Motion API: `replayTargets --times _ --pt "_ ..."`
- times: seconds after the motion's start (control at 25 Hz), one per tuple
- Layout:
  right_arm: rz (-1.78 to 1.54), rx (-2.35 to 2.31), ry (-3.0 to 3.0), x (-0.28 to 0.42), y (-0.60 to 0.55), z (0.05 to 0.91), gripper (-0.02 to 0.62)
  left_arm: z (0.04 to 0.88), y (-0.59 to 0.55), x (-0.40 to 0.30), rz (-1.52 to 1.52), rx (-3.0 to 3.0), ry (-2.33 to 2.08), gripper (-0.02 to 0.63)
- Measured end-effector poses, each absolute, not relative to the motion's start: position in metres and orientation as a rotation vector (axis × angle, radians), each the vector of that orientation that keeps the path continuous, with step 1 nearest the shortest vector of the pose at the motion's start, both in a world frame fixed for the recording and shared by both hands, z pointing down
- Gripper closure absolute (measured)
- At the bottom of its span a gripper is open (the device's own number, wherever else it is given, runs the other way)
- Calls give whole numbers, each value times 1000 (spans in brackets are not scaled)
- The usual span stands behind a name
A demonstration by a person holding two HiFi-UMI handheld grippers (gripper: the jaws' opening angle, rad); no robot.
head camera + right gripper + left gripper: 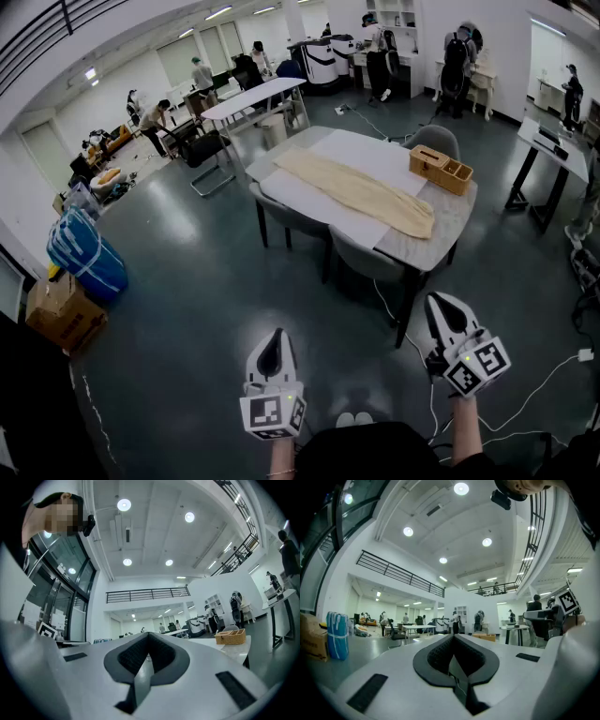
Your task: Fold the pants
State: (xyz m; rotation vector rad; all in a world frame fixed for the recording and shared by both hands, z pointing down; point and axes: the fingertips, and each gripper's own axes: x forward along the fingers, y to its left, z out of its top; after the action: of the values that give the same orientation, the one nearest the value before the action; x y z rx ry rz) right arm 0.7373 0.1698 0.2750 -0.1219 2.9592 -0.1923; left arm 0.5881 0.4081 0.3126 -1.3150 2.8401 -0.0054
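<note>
Pants [361, 192] lay flat, stretched diagonally across the white mat [375, 150] on the table [455, 234], w/ a wooden box [441, 169] by the far-right corner. Chairs [361, 258] sat tucked along the near edge. Both tools hung well short of that edge over open floor [206, 281]: left gripper [276, 337] jaws together, nothing btwn them; right gripper [441, 305] likewise closed, empty.

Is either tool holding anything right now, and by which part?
Nothing held: left tool and right tool are shut and empty; the pants lie on the table.
</note>
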Motion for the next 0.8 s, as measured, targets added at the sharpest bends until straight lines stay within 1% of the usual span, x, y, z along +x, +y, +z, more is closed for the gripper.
replayTargets --times 0.56,0.8 --pt "-178 -76 2975 738 166 278 581 311 403 592 1 -1302 2848 592" --pt "-229 -58 2961 736 156 282 581 315 397 596 -16 -1297 2870 592"
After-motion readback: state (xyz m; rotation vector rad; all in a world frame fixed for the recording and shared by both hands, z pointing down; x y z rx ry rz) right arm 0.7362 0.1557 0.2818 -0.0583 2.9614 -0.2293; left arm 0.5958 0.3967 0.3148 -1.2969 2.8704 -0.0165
